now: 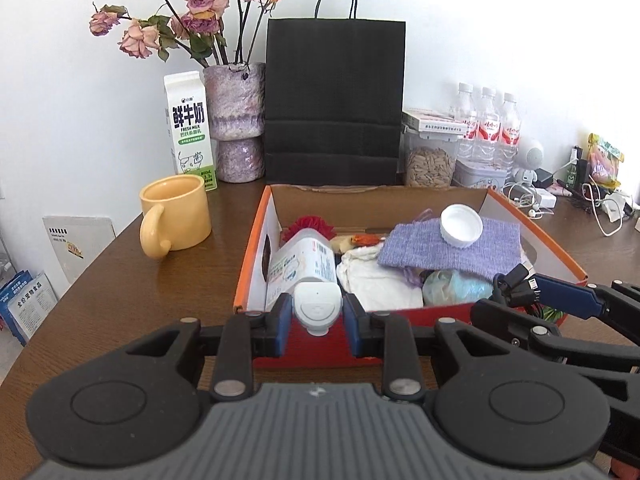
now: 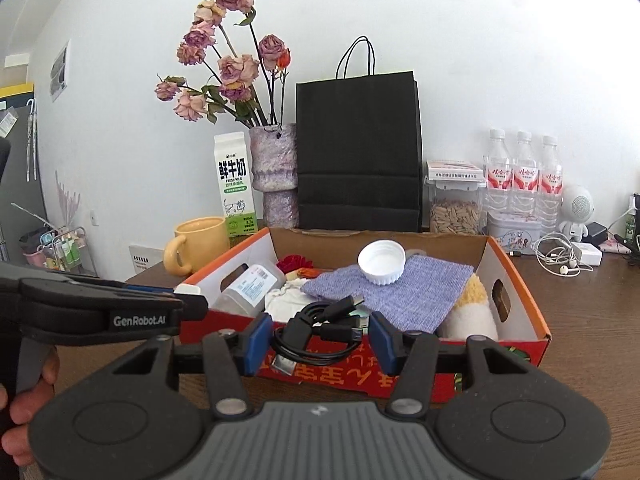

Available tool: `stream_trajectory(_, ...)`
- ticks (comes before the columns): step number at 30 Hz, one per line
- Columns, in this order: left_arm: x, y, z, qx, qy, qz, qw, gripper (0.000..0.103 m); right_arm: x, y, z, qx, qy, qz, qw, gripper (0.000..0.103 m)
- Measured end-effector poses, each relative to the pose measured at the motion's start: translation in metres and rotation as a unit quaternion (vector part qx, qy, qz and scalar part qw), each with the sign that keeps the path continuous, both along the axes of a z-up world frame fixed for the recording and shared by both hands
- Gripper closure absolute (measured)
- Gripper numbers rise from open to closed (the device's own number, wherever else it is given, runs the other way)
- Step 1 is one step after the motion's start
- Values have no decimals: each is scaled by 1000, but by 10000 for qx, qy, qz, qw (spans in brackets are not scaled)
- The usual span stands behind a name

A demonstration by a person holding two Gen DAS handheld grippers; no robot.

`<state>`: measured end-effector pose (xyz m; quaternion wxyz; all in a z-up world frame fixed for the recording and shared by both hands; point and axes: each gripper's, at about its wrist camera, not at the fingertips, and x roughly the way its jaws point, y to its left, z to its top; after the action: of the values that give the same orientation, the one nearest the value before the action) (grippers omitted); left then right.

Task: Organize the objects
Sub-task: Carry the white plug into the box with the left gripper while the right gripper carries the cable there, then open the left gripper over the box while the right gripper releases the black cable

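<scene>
An open orange cardboard box (image 1: 256, 240) (image 2: 520, 280) sits on the brown table, filled with a purple knitted cloth (image 1: 448, 246) (image 2: 396, 290), a white jar lid (image 1: 461, 225) (image 2: 381, 261), white cloth and a red flower. My left gripper (image 1: 317, 314) is shut on the white cap of a clear labelled bottle (image 1: 304, 266) (image 2: 248, 288) lying at the box's near left edge. My right gripper (image 2: 320, 336) is shut on a coiled black USB cable (image 2: 316, 330) (image 1: 516, 280) over the box's front wall.
A yellow mug (image 1: 176, 214) stands left of the box. Behind are a milk carton (image 1: 190, 132), a vase of dried roses (image 1: 236, 120), a black paper bag (image 1: 335, 100), a seed jar (image 1: 430, 156), three water bottles (image 1: 488, 124) and tangled chargers (image 1: 560, 196).
</scene>
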<state>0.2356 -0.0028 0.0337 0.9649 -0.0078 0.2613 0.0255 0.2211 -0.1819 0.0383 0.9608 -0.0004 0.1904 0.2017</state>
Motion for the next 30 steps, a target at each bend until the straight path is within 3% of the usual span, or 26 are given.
stream_trajectory(12, 49, -3, 17, -101, -271, 26, 9996, 75, 49, 6, 25, -222, -331, -59, 9992, 51)
stream_trajectory(20, 95, 5, 10, -92, -173, 77, 9998, 75, 97, 14, 20, -312, -225, -30, 9993, 51)
stream_trajectory(22, 102, 7, 7, -99, -138, 75, 9998, 71, 106, 14, 17, -331, -135, -37, 9994, 50)
stream_trajectory(23, 105, 7, 6, -100, -119, 81, 9998, 59, 110, 13, 15, -319, -80, -65, 9994, 49)
stream_trajectory(24, 107, 8, 5, -111, -105, 78, 9999, 35, 113, 11, 13, -314, -32, -89, 9995, 43)
stream_trajectory(25, 108, 9, 4, -115, -116, 78, 9998, 23, 115, 9, 13, -310, 1, -132, 9994, 29)
stream_trajectory(26, 108, 9, 4, -98, -146, 87, 9998, 9, 116, 7, 12, -289, 11, -209, 9994, 21)
stream_trajectory(27, 106, 8, 4, -58, -175, 110, 9998, 2, 116, 5, 11, -280, -1, -270, 9992, 10)
stream_trajectory(30, 101, 7, 6, -13, -222, 162, 9996, 0, 114, 0, 14, -314, -20, -344, 9989, 2)
